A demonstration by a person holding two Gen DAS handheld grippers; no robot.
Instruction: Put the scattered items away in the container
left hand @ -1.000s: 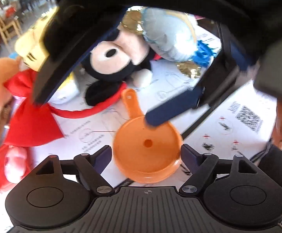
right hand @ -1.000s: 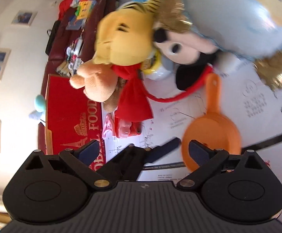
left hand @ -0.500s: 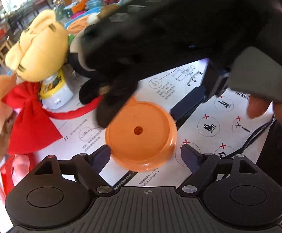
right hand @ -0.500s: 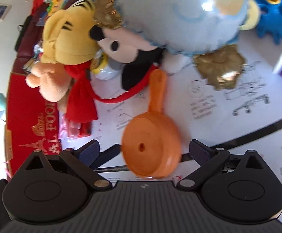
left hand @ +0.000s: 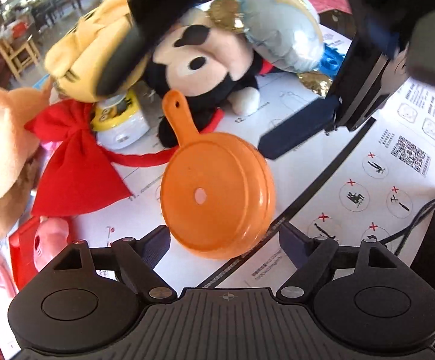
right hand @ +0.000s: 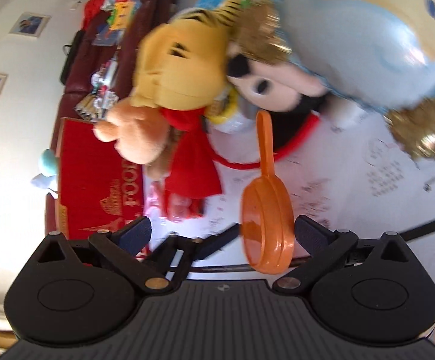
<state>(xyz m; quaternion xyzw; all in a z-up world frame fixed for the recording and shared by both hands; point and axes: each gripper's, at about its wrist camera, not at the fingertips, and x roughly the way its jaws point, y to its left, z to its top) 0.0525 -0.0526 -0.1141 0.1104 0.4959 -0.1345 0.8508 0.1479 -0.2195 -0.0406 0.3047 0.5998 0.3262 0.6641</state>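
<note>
**Ana:** Printed instruction sheets are covering the table point(left hand: 367, 225), and clutter is sitting all over them. What is lying nearest?

**Ben:** The orange toy frying pan point(left hand: 217, 198). It is showing its underside, with a small hole in the middle, to the left wrist camera. The left gripper point(left hand: 224, 237) is straddling its round body. Its jaws are closing a little, wide apart, and the pads are not pressing on the pan yet. The right gripper point(right hand: 223, 231) is standing wide apart too, with the pan just beside its right finger and nothing clamped.

**Ana:** How is it going to handle?

**Ben:** I am judging it light, stiff, hollow plastic, smooth enough to slip. The round body is looking wide for the jaws. The flat handle point(left hand: 181, 117), which is pointing away beyond the body, looks like the safer hold.

**Ana:** And past the pan?

**Ben:** A red bow point(left hand: 76, 162) is lying left of it. A mouse plush point(left hand: 205, 60) is sitting just beyond the handle, with a yellow tiger plush point(left hand: 76, 48) further left. A pale blue foil balloon point(left hand: 283, 36) is lying beyond the pan to the right. I am not seeing any container that I can be sure of.
</note>
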